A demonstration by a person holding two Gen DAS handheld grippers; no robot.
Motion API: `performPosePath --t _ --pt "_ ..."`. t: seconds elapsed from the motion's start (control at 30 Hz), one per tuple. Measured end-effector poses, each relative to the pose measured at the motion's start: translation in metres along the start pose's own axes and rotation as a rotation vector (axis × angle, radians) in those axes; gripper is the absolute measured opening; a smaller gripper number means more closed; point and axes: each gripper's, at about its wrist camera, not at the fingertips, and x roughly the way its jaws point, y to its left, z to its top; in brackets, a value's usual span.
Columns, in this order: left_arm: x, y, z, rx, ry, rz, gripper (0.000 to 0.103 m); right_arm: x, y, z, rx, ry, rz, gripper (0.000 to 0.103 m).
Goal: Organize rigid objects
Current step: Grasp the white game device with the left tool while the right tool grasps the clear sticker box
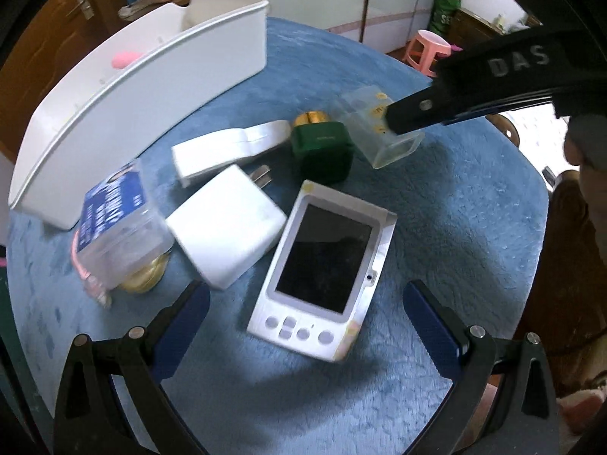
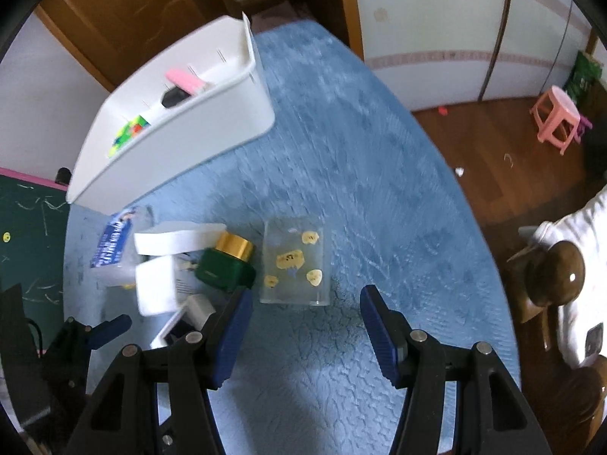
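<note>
Blue plush over the desk (image 2: 360,174), most rigid items not yet sorted. Inside the white bin (image 2: 212,113): a pink piece, a black piece, a bright multicoloured cube. Left out, clustered beside the bin: white handheld screen device (image 1: 322,276), white charger (image 1: 227,227), white case (image 1: 227,148), green gold-capped jar (image 1: 322,144), clear box with yellow stickers (image 2: 294,265), blue-labelled clear container (image 1: 117,220). Left tongs (image 1: 305,326) spread wide around the device, gripping nothing. Right tongs (image 2: 303,333) spread, empty, just short of the clear box.

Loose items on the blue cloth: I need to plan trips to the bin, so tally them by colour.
White: 3 (charger, folded case, handheld device)
Green: 1 (jar)
Clear: 2 (yellow-spotted box, blue-labelled box)
Total: 6
</note>
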Motion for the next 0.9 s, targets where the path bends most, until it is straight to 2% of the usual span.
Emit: performPosePath --t 0.27,0.43,0.57,0.63,0.7,0.8,0.9 --pt "0.011 0.01 0.004 -0.029 0.015 -0.006 0.102 0.029 0.007 0.007 -0.005 0.046 0.002 0.06" --pt "0.021 0.009 0.003 -0.045 0.03 0.002 0.102 0.048 0.01 0.011 -0.026 0.085 -0.048 0.06" --pt "0.02 0.008 0.002 -0.075 0.03 0.009 0.101 0.051 0.016 0.012 -0.064 0.07 -0.083 0.06" --pt "0.019 0.007 0.001 -0.12 0.041 -0.007 0.093 0.052 0.02 0.011 -0.086 0.063 -0.103 0.059" --pt "0.016 0.007 -0.005 -0.166 0.052 -0.023 0.088 0.051 0.023 0.009 -0.106 0.056 -0.121 0.05" --pt "0.012 0.001 -0.009 -0.179 0.047 0.0 0.078 0.048 0.023 0.008 -0.109 0.054 -0.121 0.049" --pt "0.01 -0.004 -0.012 -0.176 0.049 0.021 0.076 0.045 0.02 0.005 -0.107 0.053 -0.115 0.049"
